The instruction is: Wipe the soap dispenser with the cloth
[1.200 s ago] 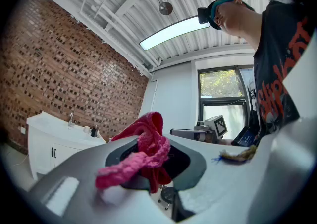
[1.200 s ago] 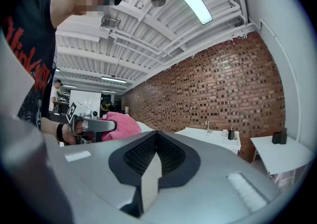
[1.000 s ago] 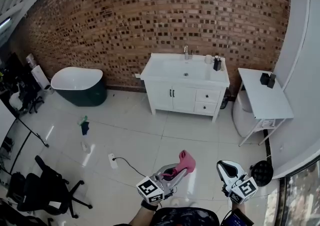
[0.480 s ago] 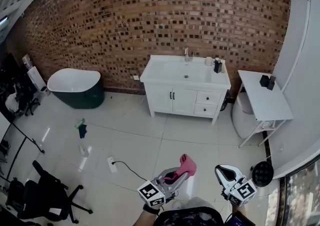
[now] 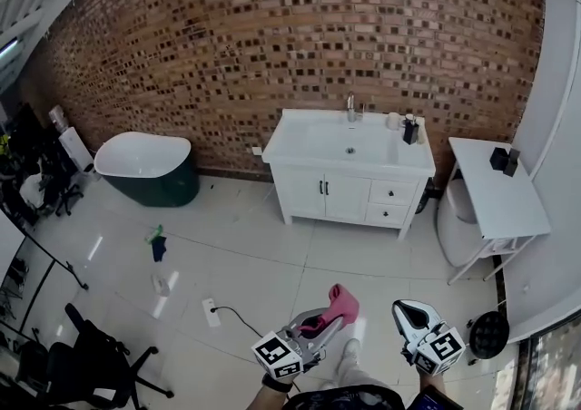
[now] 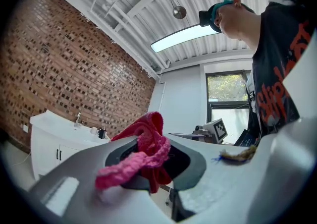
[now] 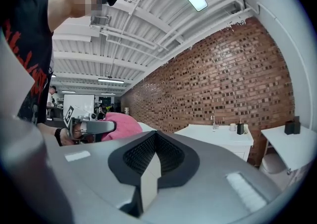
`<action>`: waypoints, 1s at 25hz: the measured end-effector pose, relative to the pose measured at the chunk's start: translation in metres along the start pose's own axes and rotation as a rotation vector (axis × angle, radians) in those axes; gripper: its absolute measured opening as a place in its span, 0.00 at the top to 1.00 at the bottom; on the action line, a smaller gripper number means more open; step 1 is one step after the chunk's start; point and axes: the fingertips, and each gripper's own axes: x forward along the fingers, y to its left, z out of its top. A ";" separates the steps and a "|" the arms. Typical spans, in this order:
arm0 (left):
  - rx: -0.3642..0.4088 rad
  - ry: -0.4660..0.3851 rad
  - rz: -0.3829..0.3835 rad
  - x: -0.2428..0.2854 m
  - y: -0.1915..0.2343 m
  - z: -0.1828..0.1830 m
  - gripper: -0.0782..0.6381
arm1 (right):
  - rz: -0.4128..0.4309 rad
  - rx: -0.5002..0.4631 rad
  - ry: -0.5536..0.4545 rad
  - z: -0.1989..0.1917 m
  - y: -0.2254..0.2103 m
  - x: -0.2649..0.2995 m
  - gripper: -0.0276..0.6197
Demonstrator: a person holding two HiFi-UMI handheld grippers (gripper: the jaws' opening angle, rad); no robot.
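My left tongs [image 5: 318, 327] clamped on the pink cloth [image 5: 341, 302], my right tongs [image 5: 406, 311] closed, empty, both well apart from the bench [image 5: 313, 143], soap dispenser [image 5: 410, 131] on it.

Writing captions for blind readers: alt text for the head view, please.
Left tongs grip a pink cloth; right tongs are shut, empty. Ahead across a tiled floor, a white vanity with a dark soap dispenser stands against a brick wall.
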 end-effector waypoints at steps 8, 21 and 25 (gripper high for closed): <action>0.071 0.010 -0.030 0.085 0.080 0.026 0.82 | 0.036 -0.007 -0.038 0.021 -0.084 0.070 0.95; 0.071 0.064 -0.037 0.171 0.158 0.035 0.82 | -0.182 0.126 0.015 0.010 -0.231 0.102 0.96; 0.053 0.058 -0.065 0.182 0.190 0.038 0.82 | -0.215 0.126 0.032 0.010 -0.254 0.128 0.96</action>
